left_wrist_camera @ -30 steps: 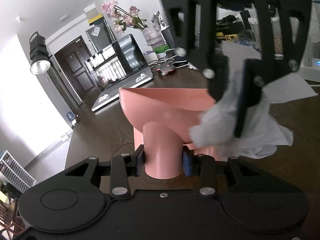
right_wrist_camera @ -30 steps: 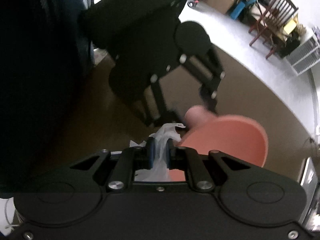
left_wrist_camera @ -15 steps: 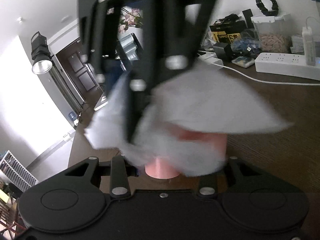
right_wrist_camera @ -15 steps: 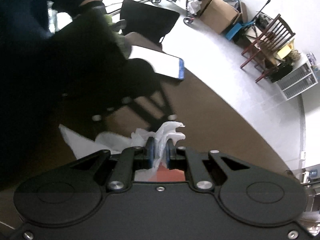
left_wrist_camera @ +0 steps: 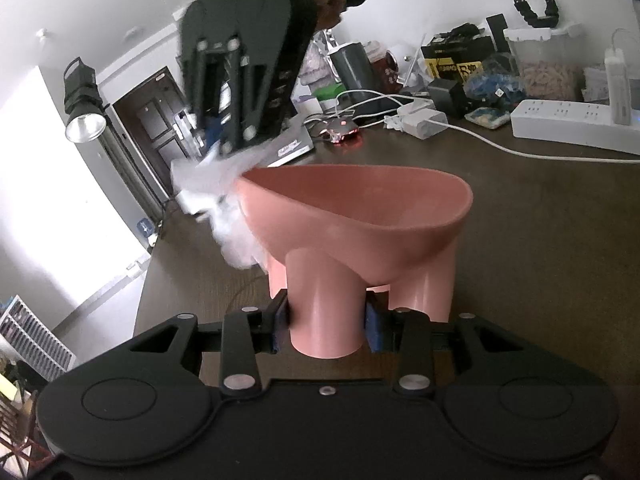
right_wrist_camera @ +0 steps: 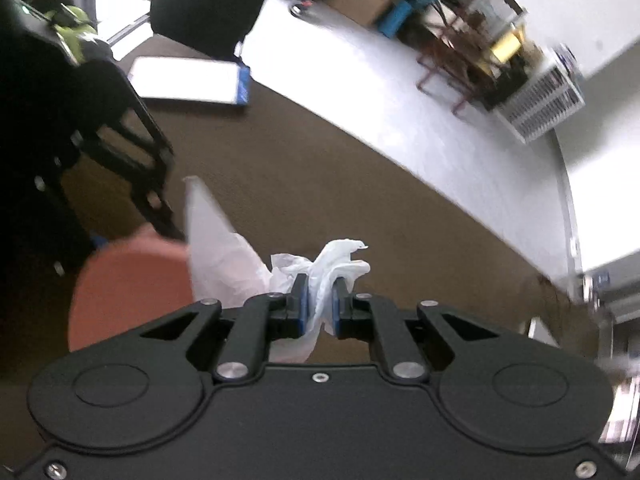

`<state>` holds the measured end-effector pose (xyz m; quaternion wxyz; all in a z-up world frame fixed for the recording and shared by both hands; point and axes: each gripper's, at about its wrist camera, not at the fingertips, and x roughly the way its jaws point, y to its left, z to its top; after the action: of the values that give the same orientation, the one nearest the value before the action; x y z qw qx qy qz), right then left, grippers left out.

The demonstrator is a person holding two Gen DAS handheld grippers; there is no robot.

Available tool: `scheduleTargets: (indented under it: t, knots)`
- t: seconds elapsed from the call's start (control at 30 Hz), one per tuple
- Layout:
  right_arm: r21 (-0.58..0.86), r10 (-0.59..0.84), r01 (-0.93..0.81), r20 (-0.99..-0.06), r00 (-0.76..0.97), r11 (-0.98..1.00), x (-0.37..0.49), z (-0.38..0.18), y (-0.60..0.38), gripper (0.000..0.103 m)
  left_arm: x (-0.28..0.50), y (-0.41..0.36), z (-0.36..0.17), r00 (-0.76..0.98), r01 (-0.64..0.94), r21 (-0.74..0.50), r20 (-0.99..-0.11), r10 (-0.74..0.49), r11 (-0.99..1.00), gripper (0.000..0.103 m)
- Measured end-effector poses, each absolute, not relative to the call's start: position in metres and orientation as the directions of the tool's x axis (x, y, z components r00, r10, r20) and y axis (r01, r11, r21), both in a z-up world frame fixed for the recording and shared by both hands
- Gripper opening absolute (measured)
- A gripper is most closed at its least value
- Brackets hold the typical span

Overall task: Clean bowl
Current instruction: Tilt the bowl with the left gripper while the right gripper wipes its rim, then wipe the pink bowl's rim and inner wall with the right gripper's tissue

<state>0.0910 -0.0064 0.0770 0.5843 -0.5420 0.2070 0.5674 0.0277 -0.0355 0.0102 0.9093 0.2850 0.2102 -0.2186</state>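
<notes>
A pink bowl (left_wrist_camera: 360, 208) on thick round legs stands on the dark wooden table. My left gripper (left_wrist_camera: 326, 322) is shut on its nearest leg (left_wrist_camera: 326, 308), blue pads on both sides. My right gripper (left_wrist_camera: 218, 142) hangs at the bowl's left rim, shut on a crumpled white tissue (left_wrist_camera: 224, 208) that trails down the bowl's outer left side. In the right wrist view the right gripper (right_wrist_camera: 320, 300) pinches the tissue (right_wrist_camera: 328, 272) between blue pads, with the bowl (right_wrist_camera: 128, 280) to the lower left and the left gripper's dark frame behind it.
Behind the bowl lie a red-lit mouse (left_wrist_camera: 340, 130), white chargers and cables (left_wrist_camera: 420, 122), a power strip (left_wrist_camera: 576, 120) and boxes. A laptop stands far left behind the right gripper. A white tablet (right_wrist_camera: 188, 84) lies near the table edge (right_wrist_camera: 400, 160), with floor and chairs beyond.
My right gripper swept the tissue from the bowl's right side across its top to the left rim. The left gripper and the bowl stayed put.
</notes>
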Motion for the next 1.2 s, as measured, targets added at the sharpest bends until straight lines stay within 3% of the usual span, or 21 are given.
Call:
scheduleTargets:
  t: [0.57,1.2]
  knots:
    - [-0.332,0.308,-0.929,-0.912,0.271,-0.166,0.083,0.043,-0.084,0.011,0.027,-0.025,0.014,0.821,0.502,0.416,-0.504,-0.267,0.759,0.037]
    - [-0.232,0.320,-0.869,-0.943,0.091,-0.437,-0.018,0.054,-0.094,0.011,0.030,-0.023,0.015,0.826,0.493,0.437,-0.506,-0.248,0.752,0.037]
